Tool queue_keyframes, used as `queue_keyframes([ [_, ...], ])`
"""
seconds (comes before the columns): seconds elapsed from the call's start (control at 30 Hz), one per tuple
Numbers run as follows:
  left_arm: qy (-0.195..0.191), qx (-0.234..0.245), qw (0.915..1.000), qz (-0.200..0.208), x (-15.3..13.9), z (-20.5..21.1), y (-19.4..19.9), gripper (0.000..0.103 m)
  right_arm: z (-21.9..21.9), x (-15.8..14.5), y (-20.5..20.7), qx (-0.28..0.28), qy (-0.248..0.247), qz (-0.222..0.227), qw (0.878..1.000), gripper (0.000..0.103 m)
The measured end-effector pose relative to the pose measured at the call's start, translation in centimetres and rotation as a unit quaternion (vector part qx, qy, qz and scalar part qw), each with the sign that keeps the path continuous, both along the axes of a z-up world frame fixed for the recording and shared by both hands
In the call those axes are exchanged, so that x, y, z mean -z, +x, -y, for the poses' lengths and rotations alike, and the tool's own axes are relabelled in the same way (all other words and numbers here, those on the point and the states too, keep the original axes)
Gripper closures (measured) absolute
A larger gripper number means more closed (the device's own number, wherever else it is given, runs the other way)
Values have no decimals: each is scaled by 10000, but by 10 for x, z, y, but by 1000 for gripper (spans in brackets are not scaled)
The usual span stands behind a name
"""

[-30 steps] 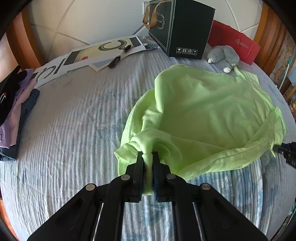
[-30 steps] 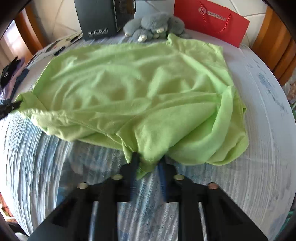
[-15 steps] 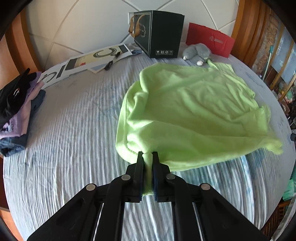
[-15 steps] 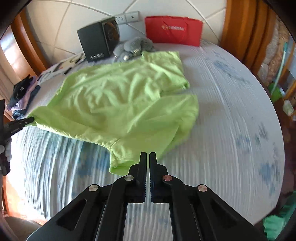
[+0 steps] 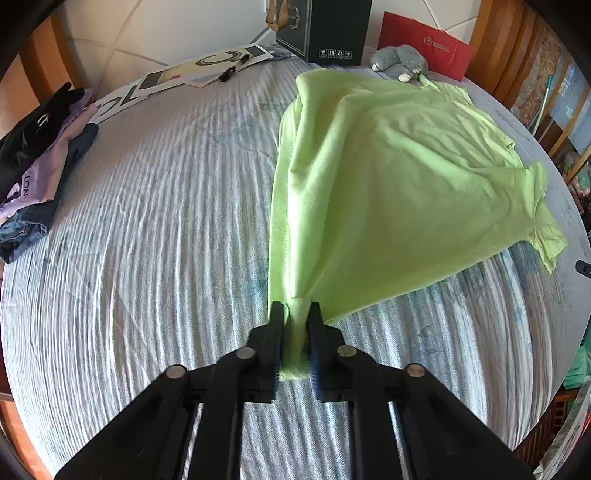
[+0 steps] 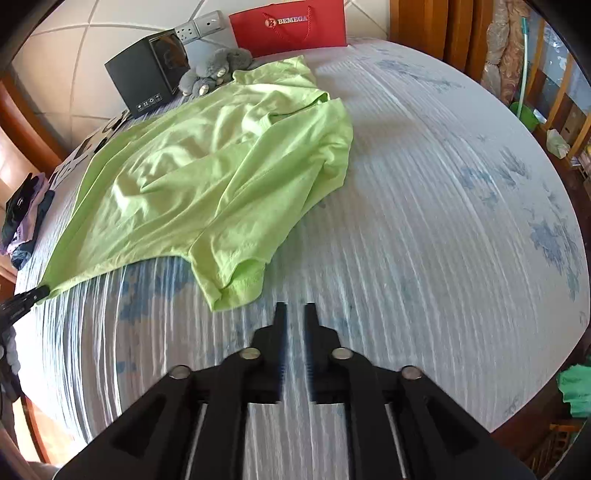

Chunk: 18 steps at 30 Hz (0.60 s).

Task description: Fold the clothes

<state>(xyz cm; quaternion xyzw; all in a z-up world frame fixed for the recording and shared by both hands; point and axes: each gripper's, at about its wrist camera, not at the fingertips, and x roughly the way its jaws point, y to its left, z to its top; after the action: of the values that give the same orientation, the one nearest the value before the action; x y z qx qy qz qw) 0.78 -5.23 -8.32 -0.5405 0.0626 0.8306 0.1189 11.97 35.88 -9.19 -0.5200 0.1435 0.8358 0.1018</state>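
A lime green T-shirt (image 5: 399,177) lies spread on the striped bed cover. My left gripper (image 5: 295,314) is shut on a corner of its hem and holds that corner up, so the cloth stretches away from the fingers. In the right wrist view the T-shirt (image 6: 207,173) lies to the left, one sleeve (image 6: 236,280) nearest my right gripper (image 6: 294,314). The right gripper holds nothing, its jaws a narrow gap apart above bare bed cover. The left gripper's tip (image 6: 33,295) shows at the far left, pinching the shirt's corner.
A stack of folded clothes (image 5: 33,155) sits at the bed's left edge. Papers and pens (image 5: 207,70), a black box (image 5: 328,33), a grey plush toy (image 5: 402,62) and a red bag (image 5: 424,44) line the far side. A wooden bed frame rims the mattress.
My right gripper has let go of the shirt and pulled back over bare bed cover, jaws slightly parted. My left gripper has lifted and drawn its corner back, stretching the shirt.
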Motion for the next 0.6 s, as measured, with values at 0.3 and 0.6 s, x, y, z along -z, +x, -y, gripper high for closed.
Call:
queue_keyframes([
  [0.3,27,-74,9999,-124,-4,-4,-3,66,1,6,-33,-96,220,40,9997,51],
  [0.6,-71,-53,9999,105,21,-15,-12,68,12,17,-59,-296,235,-25,9993,29],
])
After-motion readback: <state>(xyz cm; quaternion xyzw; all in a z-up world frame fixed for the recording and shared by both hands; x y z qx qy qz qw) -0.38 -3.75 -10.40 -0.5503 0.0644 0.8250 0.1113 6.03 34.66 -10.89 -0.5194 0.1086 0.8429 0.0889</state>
